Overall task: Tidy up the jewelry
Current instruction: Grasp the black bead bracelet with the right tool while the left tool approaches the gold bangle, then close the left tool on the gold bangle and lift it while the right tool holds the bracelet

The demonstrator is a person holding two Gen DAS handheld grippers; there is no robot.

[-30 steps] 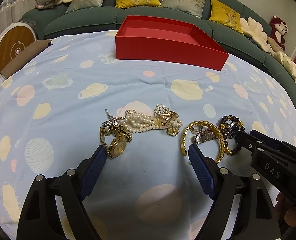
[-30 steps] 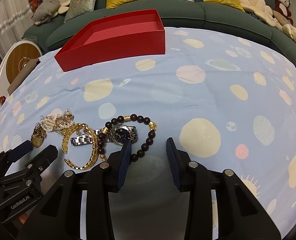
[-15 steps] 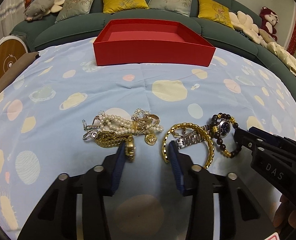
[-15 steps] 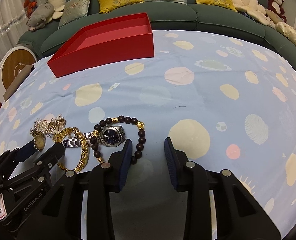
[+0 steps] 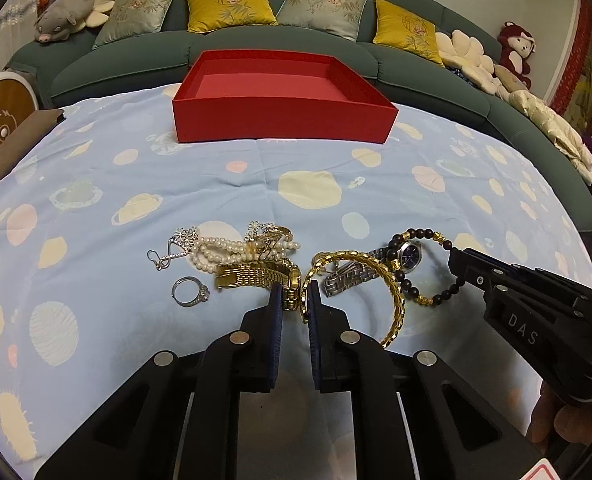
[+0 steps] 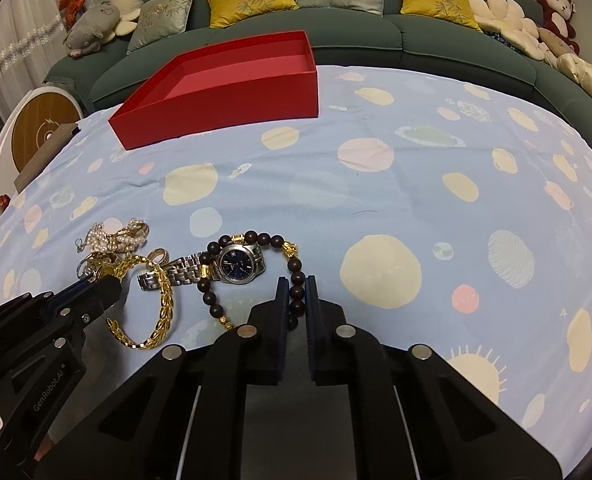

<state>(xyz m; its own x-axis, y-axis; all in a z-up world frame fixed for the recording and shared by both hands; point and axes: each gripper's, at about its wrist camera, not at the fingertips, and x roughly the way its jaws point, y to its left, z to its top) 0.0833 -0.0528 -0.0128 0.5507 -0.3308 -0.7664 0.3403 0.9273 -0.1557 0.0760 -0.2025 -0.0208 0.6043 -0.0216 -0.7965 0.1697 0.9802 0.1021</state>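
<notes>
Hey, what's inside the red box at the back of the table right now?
The red box shows only bare pink floor and inner walls; no jewelry is visible in it. The strip of floor just behind its near wall is hidden in both views.

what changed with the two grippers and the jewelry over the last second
Both grippers closed. The left gripper went from wide open to shut on the gold watch, which shifted right, uncovering a silver ring. The right gripper narrowed onto the dark bead bracelet. The red box, gold chain bracelet and silver watch stayed put.
</notes>
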